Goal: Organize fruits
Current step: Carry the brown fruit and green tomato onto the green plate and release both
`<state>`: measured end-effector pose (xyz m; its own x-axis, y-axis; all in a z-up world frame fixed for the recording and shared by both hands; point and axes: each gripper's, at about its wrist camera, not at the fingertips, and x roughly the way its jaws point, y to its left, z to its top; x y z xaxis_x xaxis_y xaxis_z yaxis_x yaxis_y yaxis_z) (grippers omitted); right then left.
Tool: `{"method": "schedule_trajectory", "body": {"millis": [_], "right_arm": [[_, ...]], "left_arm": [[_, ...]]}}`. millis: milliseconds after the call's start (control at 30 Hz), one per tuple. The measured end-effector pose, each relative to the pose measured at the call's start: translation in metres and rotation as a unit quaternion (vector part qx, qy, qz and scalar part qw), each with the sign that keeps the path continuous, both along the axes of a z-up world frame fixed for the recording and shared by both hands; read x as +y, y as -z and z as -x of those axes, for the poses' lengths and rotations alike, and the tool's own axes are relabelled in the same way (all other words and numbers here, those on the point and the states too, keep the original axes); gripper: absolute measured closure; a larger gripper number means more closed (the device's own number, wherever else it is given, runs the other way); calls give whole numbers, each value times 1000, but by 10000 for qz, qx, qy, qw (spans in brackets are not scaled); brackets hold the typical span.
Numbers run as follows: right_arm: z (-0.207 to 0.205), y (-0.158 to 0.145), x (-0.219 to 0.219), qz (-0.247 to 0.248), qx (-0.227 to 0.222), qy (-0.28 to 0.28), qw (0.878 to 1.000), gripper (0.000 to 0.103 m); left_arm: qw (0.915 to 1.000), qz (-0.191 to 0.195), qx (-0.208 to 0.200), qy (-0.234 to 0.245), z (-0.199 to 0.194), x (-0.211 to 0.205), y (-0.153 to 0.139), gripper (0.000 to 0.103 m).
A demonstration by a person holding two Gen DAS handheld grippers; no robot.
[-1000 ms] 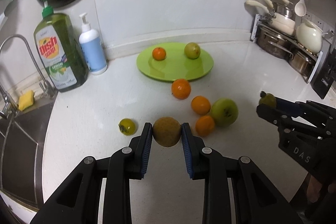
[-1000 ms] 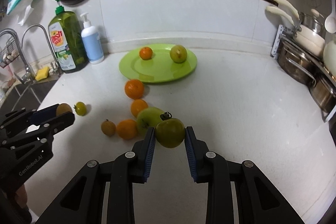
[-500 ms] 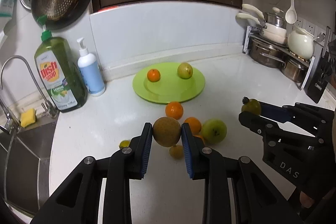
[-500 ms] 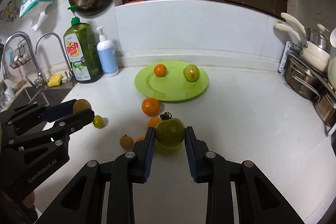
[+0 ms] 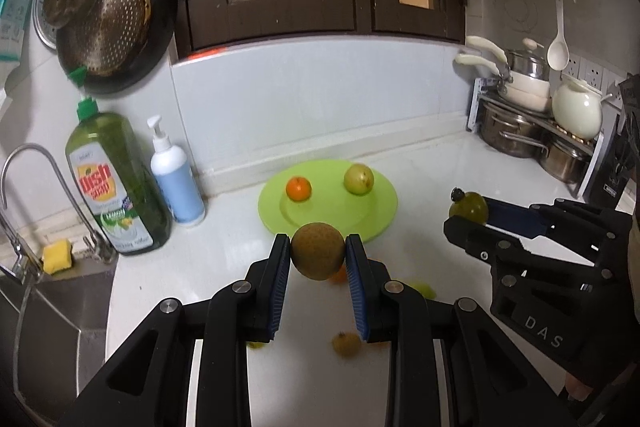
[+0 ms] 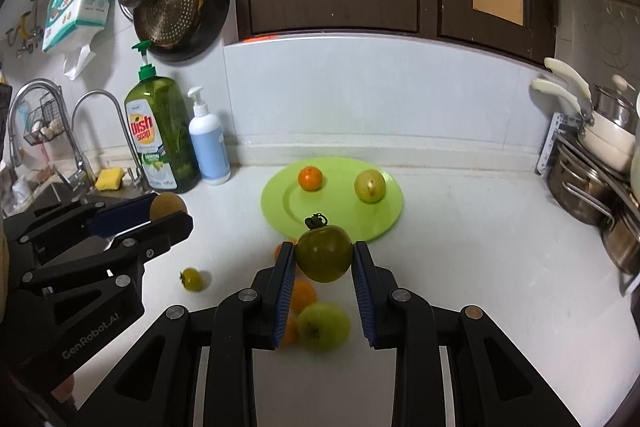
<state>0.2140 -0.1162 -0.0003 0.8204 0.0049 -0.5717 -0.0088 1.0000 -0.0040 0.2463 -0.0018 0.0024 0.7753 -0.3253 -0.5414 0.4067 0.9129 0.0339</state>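
Observation:
My left gripper (image 5: 318,257) is shut on a brown kiwi (image 5: 317,256) and holds it well above the counter, in front of the green plate (image 5: 380,215). My right gripper (image 6: 324,259) is shut on a green tomato (image 6: 324,253) with a dark stalk, also lifted. The plate (image 6: 384,219) carries a small orange (image 6: 310,178) and a yellow-green fruit (image 6: 370,185). A green apple (image 6: 323,327), oranges (image 6: 303,293) and a small yellow-green fruit (image 6: 192,279) lie on the counter below.
A green dish soap bottle (image 6: 162,135) and a white-blue pump bottle (image 6: 209,147) stand at the back left by the sink and tap (image 6: 94,131). Pots on a rack (image 5: 532,123) stand at the right. A strainer and pan (image 6: 176,3) hang on the wall.
Both grippers have risen from the counter with their fruits; the plate and loose fruits now appear lower and farther away. Both stay shut on their fruit.

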Motion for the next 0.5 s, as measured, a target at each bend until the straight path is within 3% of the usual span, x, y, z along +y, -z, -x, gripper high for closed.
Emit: {"method": "schedule_trajectory", "body": {"millis": [500], "right_arm": [[-56,-12,-9,17,-36,-82,10000,73]], "left_arm": [[10000,-5,-21,49,-59,-16,-9,74]]}}
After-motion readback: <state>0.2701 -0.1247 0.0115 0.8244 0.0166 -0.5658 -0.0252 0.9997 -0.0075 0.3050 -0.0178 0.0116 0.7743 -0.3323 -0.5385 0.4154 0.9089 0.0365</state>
